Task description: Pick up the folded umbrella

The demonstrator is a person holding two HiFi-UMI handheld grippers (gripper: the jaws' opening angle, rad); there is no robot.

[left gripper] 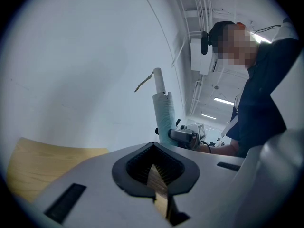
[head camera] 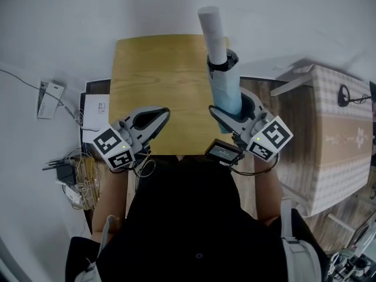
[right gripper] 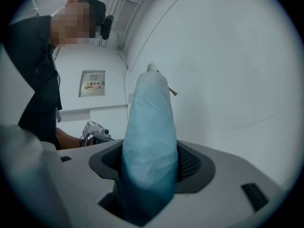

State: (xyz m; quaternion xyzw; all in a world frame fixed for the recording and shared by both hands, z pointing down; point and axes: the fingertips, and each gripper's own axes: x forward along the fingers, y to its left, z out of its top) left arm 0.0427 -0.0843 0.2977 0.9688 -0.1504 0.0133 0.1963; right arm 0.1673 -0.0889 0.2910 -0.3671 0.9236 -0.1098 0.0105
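My right gripper [head camera: 235, 107] is shut on the folded umbrella [head camera: 227, 90], a pale blue bundle with a black strap and a white handle [head camera: 212, 33] pointing away from me. It is held up off the wooden table [head camera: 154, 75], over the table's right side. In the right gripper view the umbrella [right gripper: 149, 132] fills the gap between the jaws. In the left gripper view the umbrella [left gripper: 164, 117] stands upright to the right. My left gripper [head camera: 163, 114] hovers over the table's near left part, shut with nothing in it; its pads [left gripper: 156, 172] meet.
A piece of furniture under a checked cloth [head camera: 338, 140] stands close on the right. Cables and a power strip [head camera: 76, 181] lie on the floor at the left, near a white box [head camera: 49, 98]. A pale wall rises behind the table.
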